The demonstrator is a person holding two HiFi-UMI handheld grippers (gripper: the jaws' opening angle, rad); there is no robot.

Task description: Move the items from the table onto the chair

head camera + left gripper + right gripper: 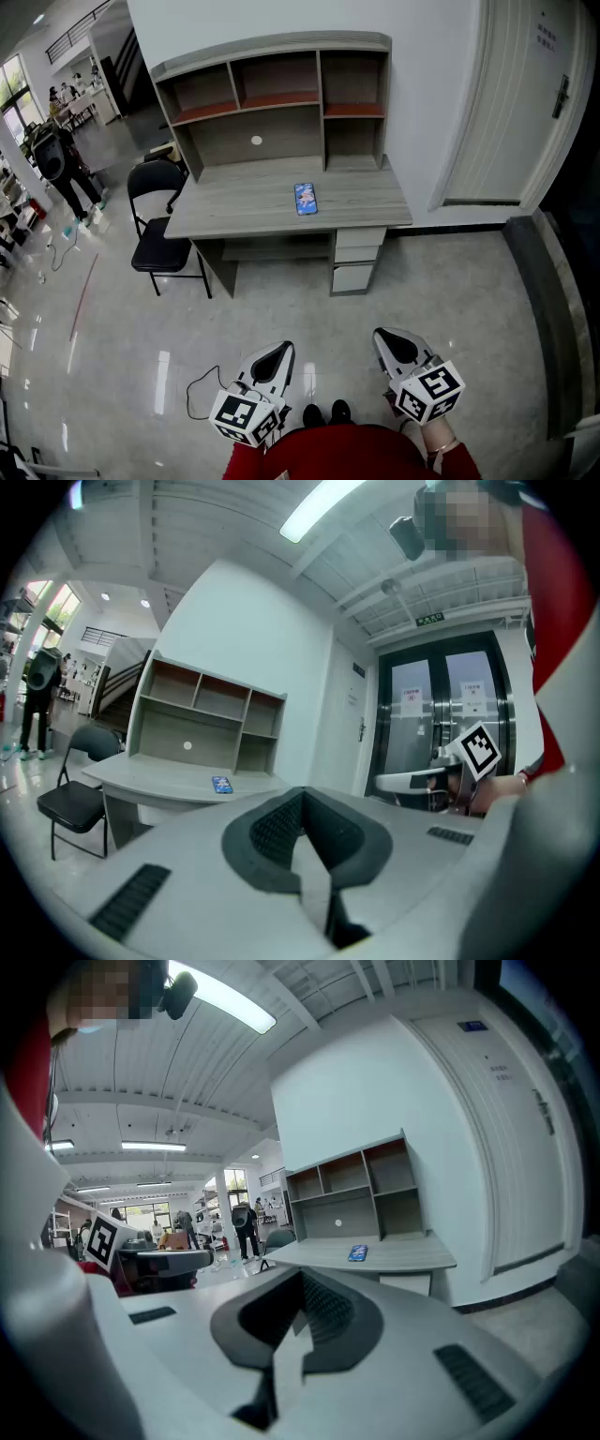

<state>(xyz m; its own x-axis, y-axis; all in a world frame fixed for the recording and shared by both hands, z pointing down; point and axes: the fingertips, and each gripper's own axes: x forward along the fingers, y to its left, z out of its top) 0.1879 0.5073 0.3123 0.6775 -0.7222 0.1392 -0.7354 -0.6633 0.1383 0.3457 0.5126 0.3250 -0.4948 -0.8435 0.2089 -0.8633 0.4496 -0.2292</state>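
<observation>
Nothing done yet: phone (306, 198) lies mid-desk (234, 204) near the front edge, chair (161, 234) waits off the desk's left end. My left gripper (280, 351) and right gripper (388, 338) are both closed, holding nothing.

No writing is legible; the print on the white panelled door (547, 34), far ahead-right of the right gripper (389, 342), is too small.
</observation>
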